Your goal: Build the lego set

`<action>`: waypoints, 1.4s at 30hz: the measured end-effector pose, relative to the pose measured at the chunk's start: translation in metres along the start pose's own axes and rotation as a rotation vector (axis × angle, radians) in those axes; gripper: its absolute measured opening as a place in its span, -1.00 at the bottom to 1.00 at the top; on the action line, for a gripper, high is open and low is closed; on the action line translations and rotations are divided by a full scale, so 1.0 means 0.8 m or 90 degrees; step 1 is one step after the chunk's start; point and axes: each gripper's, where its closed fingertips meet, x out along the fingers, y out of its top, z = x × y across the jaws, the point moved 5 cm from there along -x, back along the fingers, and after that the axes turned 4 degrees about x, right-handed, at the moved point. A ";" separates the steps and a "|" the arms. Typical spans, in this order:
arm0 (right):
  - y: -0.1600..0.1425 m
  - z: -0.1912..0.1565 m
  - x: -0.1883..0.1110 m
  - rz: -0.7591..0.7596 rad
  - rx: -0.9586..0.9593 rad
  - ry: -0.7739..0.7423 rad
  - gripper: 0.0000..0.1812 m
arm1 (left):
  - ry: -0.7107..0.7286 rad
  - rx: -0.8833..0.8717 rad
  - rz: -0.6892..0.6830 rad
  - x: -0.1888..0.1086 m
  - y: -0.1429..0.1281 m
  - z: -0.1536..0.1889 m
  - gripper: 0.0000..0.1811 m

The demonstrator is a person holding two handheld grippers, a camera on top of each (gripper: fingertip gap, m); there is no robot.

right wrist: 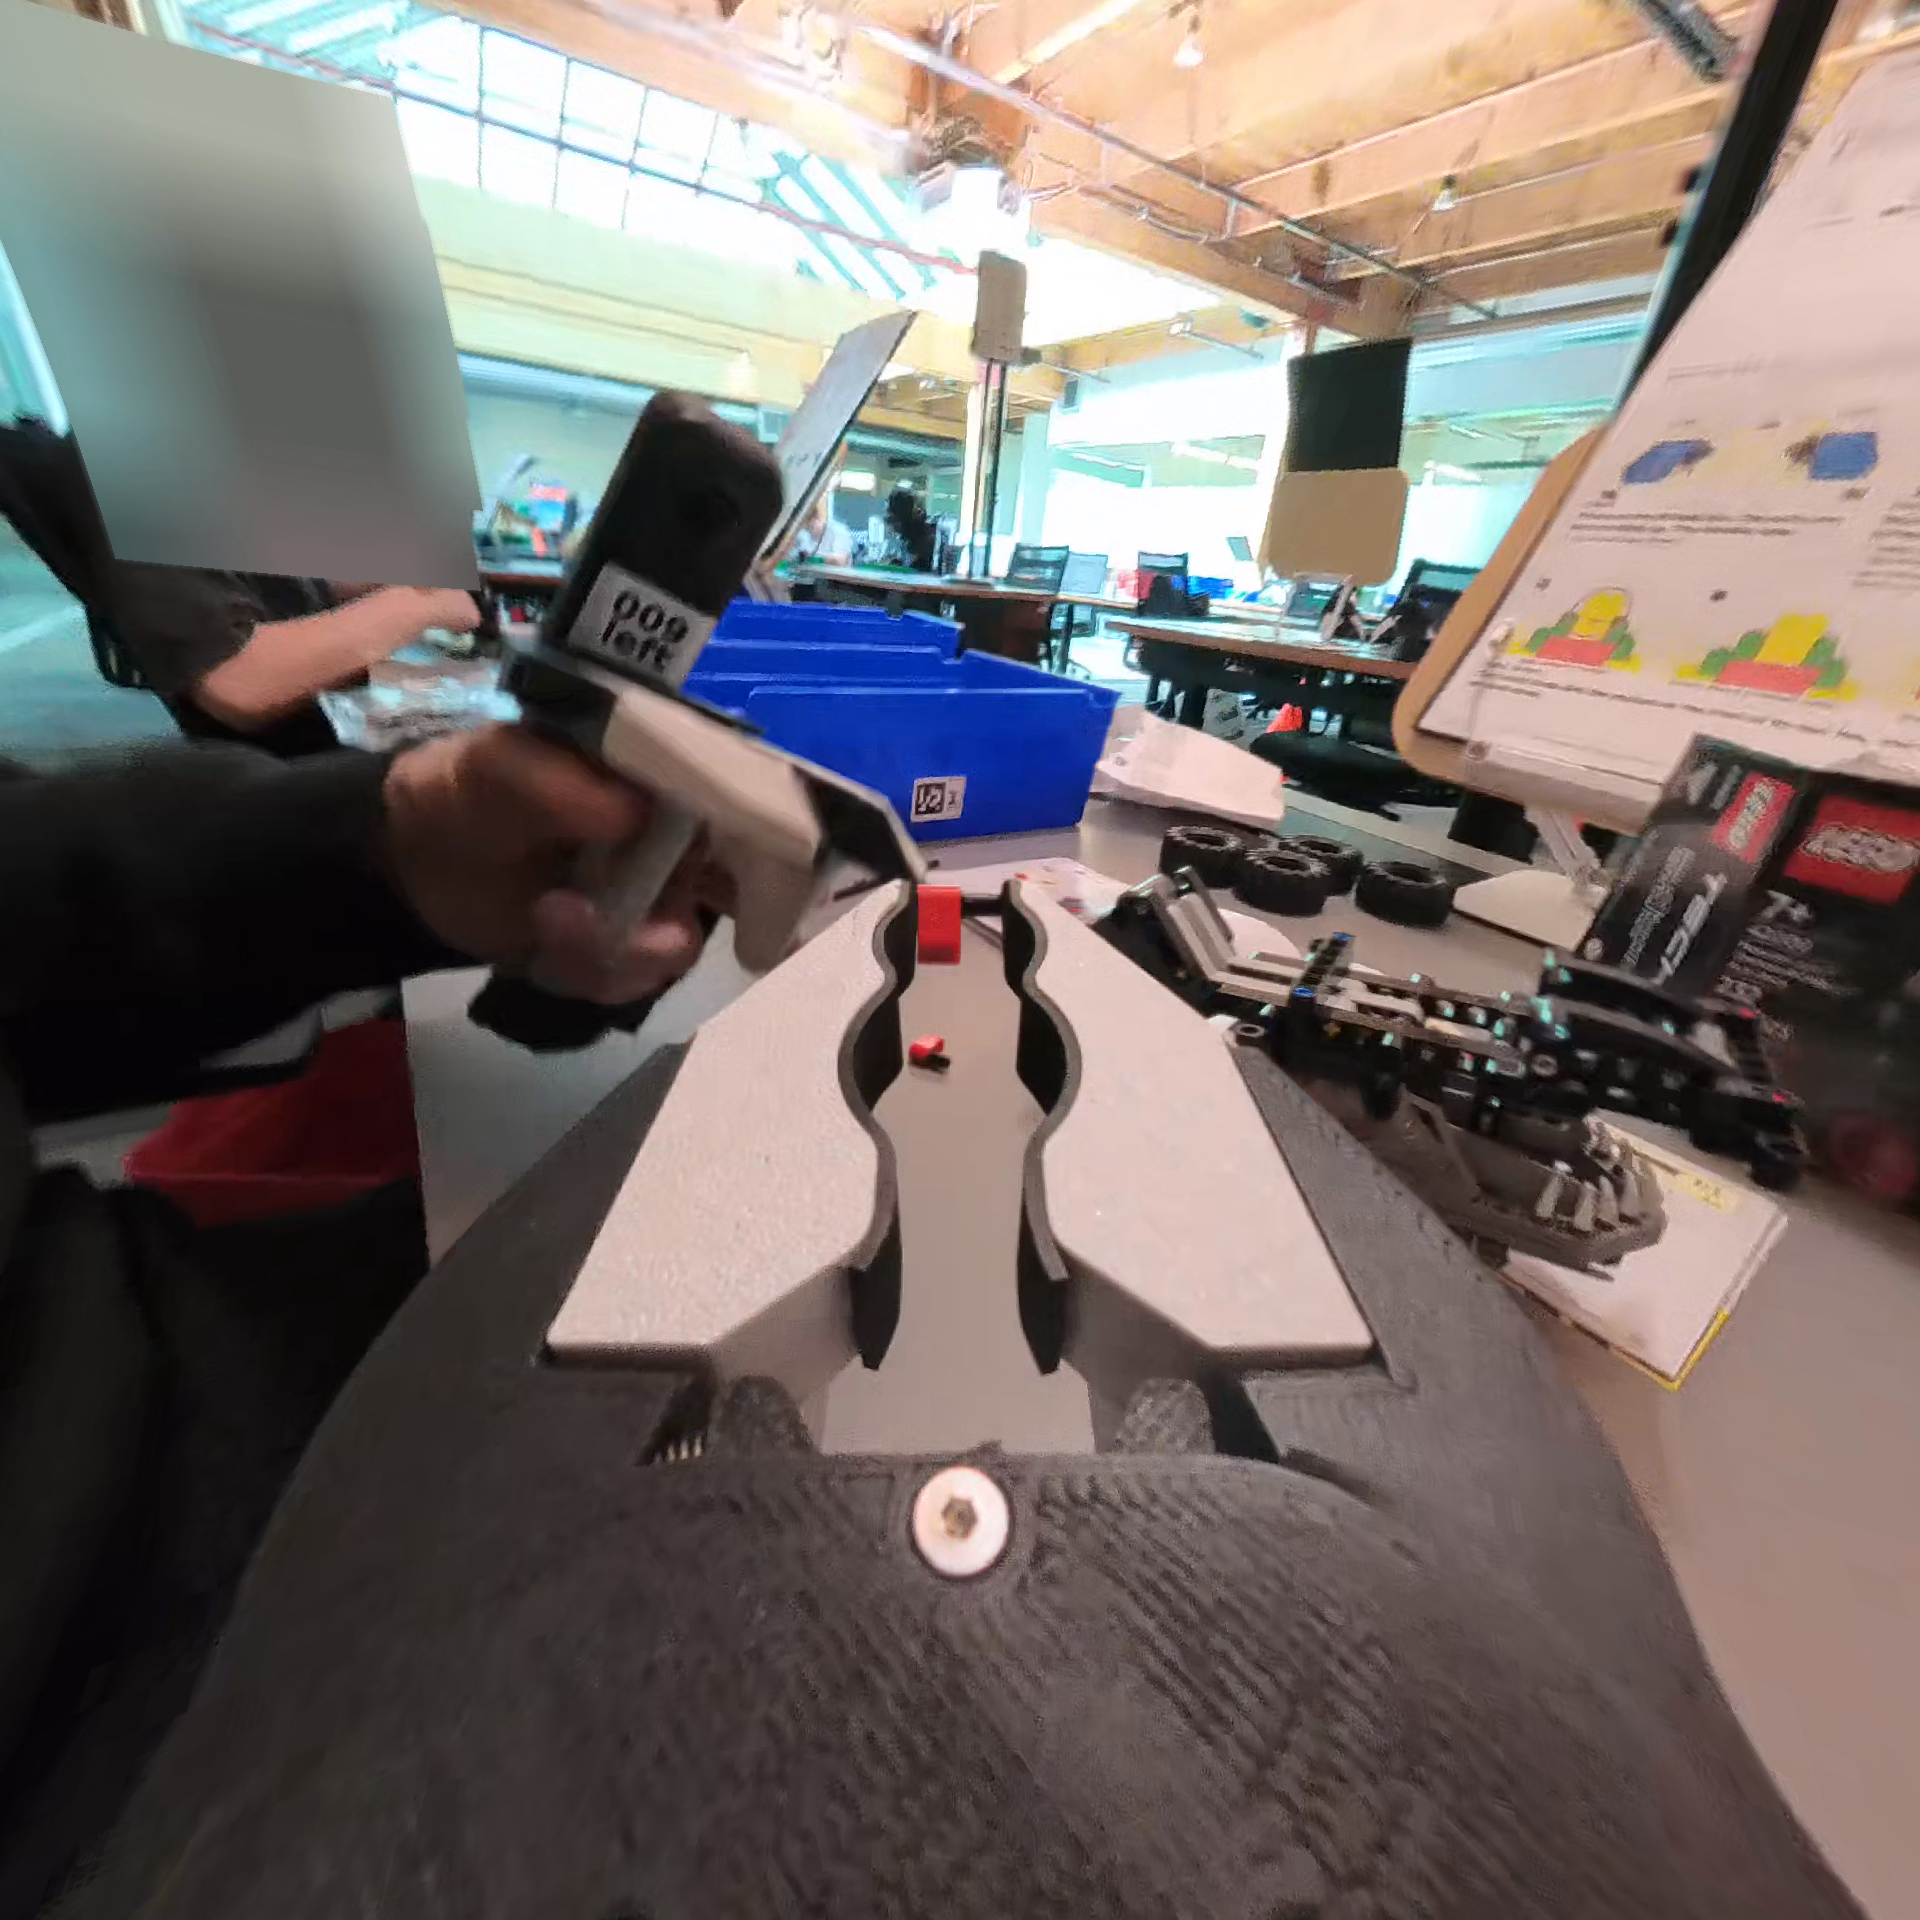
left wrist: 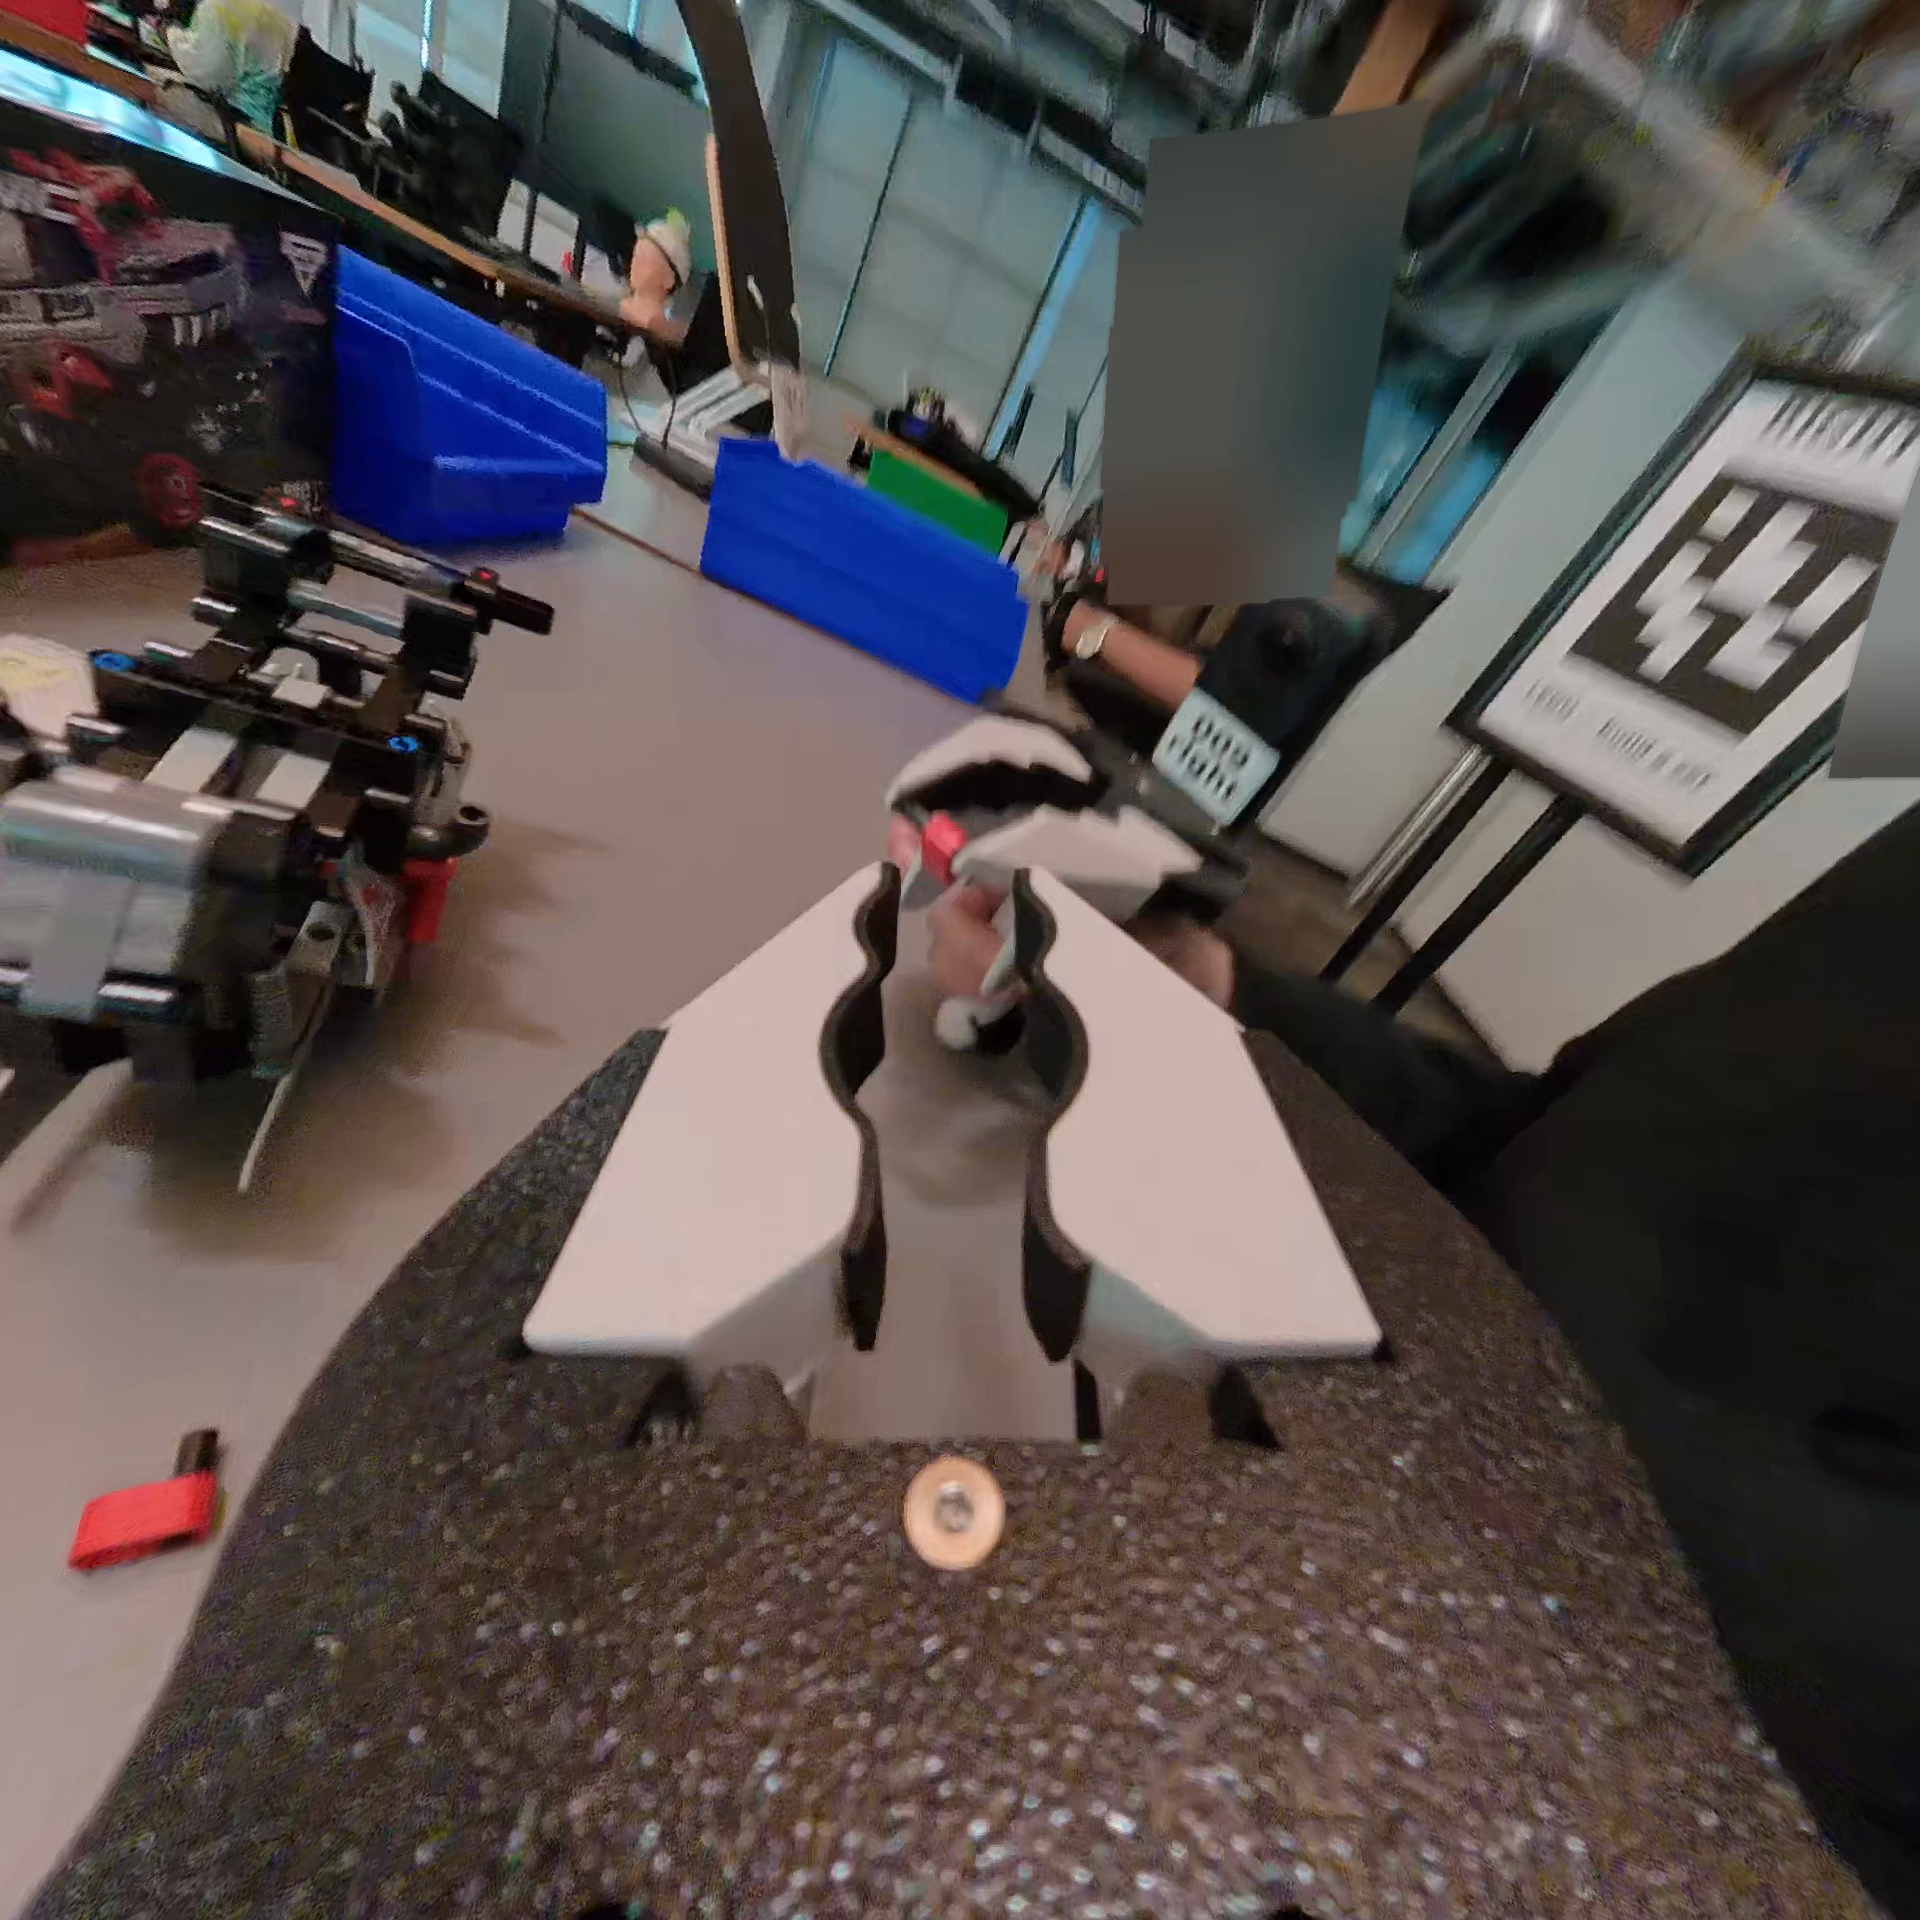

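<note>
1. Grey table [left wrist: 675, 727] is filling the foreground of a busy workshop, and two blue bins [left wrist: 468, 416] are sitting at its far side.
2. On my left wrist feed I am seeing the half-built lego model [left wrist: 239, 779] lying off to the left. The printed set box [left wrist: 135, 343] is standing behind it.
3. On my right wrist feed four black tyres [right wrist: 1299, 873] are lying in a cluster beyond the model, and a booklet [right wrist: 1662, 1299] is poking out from under it.
4. A framed sign [left wrist: 1714, 603] on a stand is standing off the table's right edge.
5. A loose red part [left wrist: 145, 1517] with a black end is lying on the table, well apart from the model.
6. My left gripper [left wrist: 954, 894] is hanging released, fingers apart with only bare table showing between them.
7. My right gripper [right wrist: 954, 904] is carrying the red piece [right wrist: 938, 925] between its fingertips, above the table. The piece is sitting against one finger pad.
8. That piece is floating just beyond the left gripper's tips, in line with the gap.
9. A hand [right wrist: 520, 862] is gripping the left tool's handle, and nothing is blocking the two grippers.
</note>
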 end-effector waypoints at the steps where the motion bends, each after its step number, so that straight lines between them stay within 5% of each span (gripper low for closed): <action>1: -0.004 -0.004 0.006 -0.009 -0.019 0.012 -0.84 | 0.007 -0.025 0.012 -0.006 0.003 -0.004 -0.81; 6: -0.009 -0.021 0.029 -0.049 -0.168 0.006 -0.84 | 0.043 -0.076 -0.037 -0.021 -0.005 -0.016 -0.80; 14: -0.014 -0.035 0.045 -0.114 -0.278 0.023 -0.84 | -0.024 -0.153 -0.085 -0.017 -0.012 -0.015 -0.92; 23: -0.026 -0.022 0.051 -0.180 -0.372 -0.104 -0.72 | 0.132 -0.197 -0.090 -0.018 -0.009 -0.047 -0.95; 28: -0.037 -0.021 0.065 -0.220 -0.452 -0.169 -0.86 | 0.144 -0.252 -0.072 -0.016 -0.007 -0.052 -0.94; 36: -0.033 -0.012 0.075 -0.216 -0.406 -0.244 -0.91 | 0.172 -0.219 -0.035 -0.014 0.001 -0.055 -0.94; 42: -0.029 0.006 0.073 -0.126 -0.035 -0.212 -0.91 | 0.204 0.007 -0.047 -0.006 0.007 -0.053 -0.86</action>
